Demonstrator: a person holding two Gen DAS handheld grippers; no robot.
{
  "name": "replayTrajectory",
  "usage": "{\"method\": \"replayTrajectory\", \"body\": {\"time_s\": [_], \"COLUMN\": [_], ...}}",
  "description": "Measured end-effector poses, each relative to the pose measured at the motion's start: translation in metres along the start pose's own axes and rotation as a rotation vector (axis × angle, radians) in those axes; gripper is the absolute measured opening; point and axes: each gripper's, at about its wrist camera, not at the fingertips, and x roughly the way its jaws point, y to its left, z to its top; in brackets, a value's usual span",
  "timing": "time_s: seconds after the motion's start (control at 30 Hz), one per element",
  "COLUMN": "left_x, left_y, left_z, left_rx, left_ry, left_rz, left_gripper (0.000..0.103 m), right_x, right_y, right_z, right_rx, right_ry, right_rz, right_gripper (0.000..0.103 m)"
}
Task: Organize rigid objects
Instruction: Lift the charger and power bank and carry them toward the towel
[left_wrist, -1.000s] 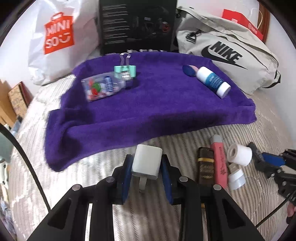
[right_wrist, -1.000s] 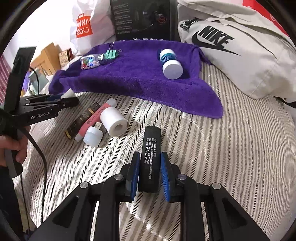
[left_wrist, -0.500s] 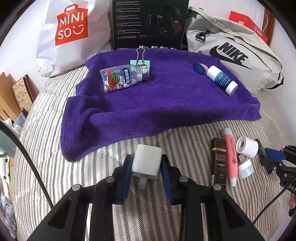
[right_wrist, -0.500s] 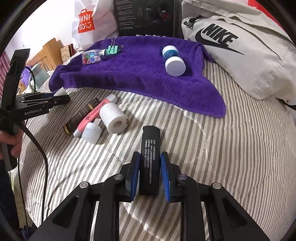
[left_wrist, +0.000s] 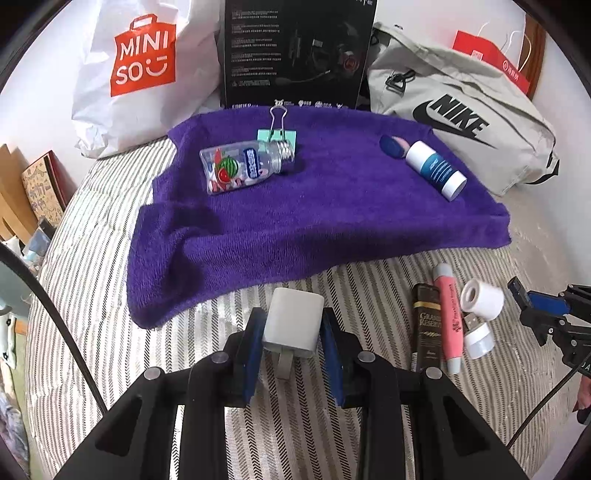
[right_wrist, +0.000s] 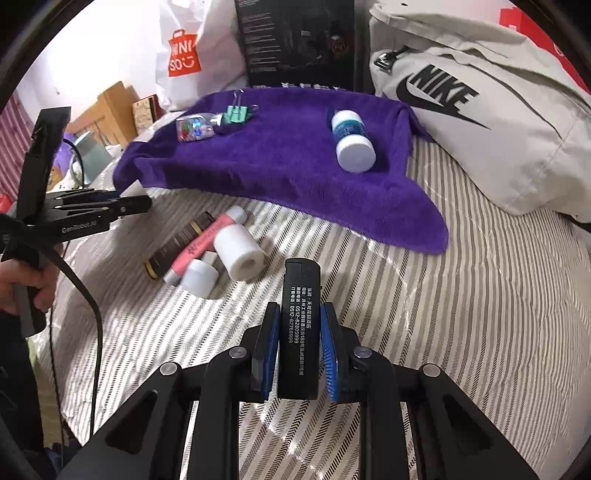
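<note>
Listing by size: striped quilted bed cover (left_wrist: 110, 295); purple terry towel (left_wrist: 314, 221) spread on it, bearing a clear plastic candy bottle (left_wrist: 243, 168) and a white-capped blue tube (left_wrist: 436, 171); left gripper (left_wrist: 293, 332), closed on a white cube charger (left_wrist: 293, 325) just short of the towel's edge; right gripper (right_wrist: 299, 347), clamped on a black slim lighter (right_wrist: 300, 325) above the stripes. We judge both items mid-carry; next, we set each down on the towel in a bare spot

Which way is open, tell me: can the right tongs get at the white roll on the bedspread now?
Probably not yet. The path to the white roll looks clear, but the right tongs are already shut on the black lighter, which must go first.
</note>
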Motion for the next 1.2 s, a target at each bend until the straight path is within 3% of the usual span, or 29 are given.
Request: {"method": "replayTrajectory", "body": {"time_s": [0.37, 0.67, 0.97, 1.2], "left_x": [-0.013, -0.019, -0.001, 0.024], "left_y": [0.010, 0.017, 0.022, 0.028], "left_z": [0.017, 0.044, 0.074, 0.085], "left_rx": [-0.004, -0.004, 0.000, -0.009], "left_ry": [-0.031, -0.068, -0.063, -0.030], "left_rz": [-0.006, 0.026, 0.036, 0.038], "left_gripper": [0.029, 0.029, 0.029, 0.029], "right_x": [-0.011, -0.012, 0.037, 0.069], "right_y": [0.000, -0.002, -0.008, -0.012], "right_z": [0.036, 0.085, 0.132, 0.138], "right_rx": [-0.014, -0.041, -0.074, -0.101], "right_ry": [-0.047, -0.098, -0.035, 0.027], "right_rz": [0.058, 0.074, 0.065, 0.036], "right_gripper": [0.022, 0.022, 0.022, 0.022]}}
